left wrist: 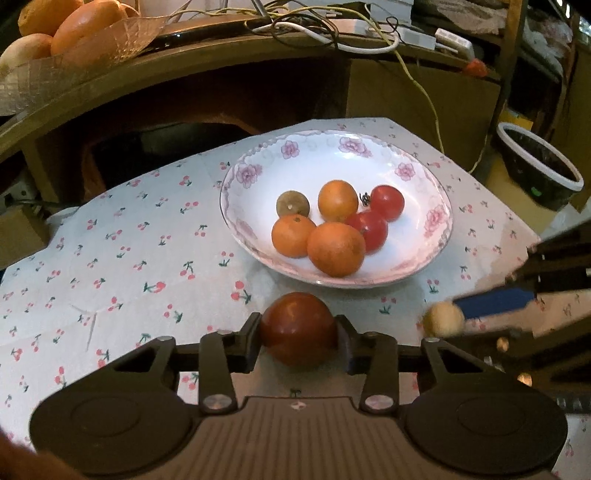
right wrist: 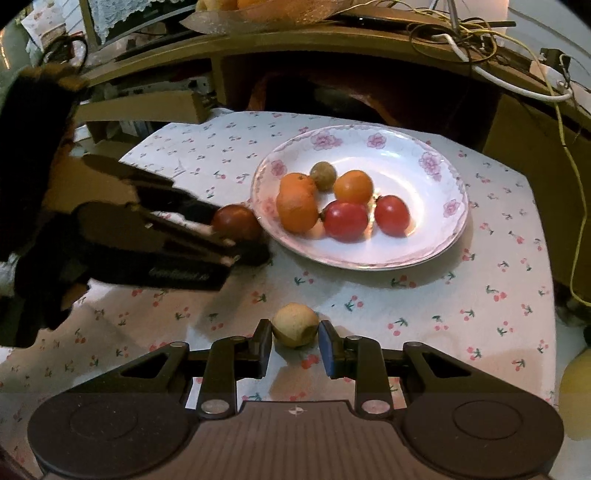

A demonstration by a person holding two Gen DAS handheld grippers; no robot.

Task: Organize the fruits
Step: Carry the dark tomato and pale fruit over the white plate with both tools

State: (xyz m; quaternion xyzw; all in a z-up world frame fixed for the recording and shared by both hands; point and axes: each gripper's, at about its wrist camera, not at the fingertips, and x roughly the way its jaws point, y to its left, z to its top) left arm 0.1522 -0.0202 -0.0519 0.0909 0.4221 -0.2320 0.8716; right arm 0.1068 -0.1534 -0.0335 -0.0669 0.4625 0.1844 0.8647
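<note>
My left gripper [left wrist: 298, 334] is shut on a dark red tomato [left wrist: 298, 326], close to the near rim of the flowered white plate [left wrist: 436, 184]. It also shows in the right wrist view [right wrist: 236, 221] at the plate's left edge [right wrist: 269, 166]. My right gripper [right wrist: 295, 334] is shut on a small yellowish fruit [right wrist: 295, 324], seen blurred in the left wrist view [left wrist: 443, 319]. The plate holds three oranges [left wrist: 335, 249], two red tomatoes [left wrist: 387, 202] and a small brown fruit [left wrist: 292, 204].
The plate stands on a cherry-print cloth [left wrist: 129, 258]. A wooden shelf [left wrist: 184, 51] behind carries a basket of oranges [left wrist: 74, 26] and tangled cables [left wrist: 332, 26]. A lined bin [left wrist: 539, 166] stands at the right. A yellow object [right wrist: 576, 391] lies at the cloth's right edge.
</note>
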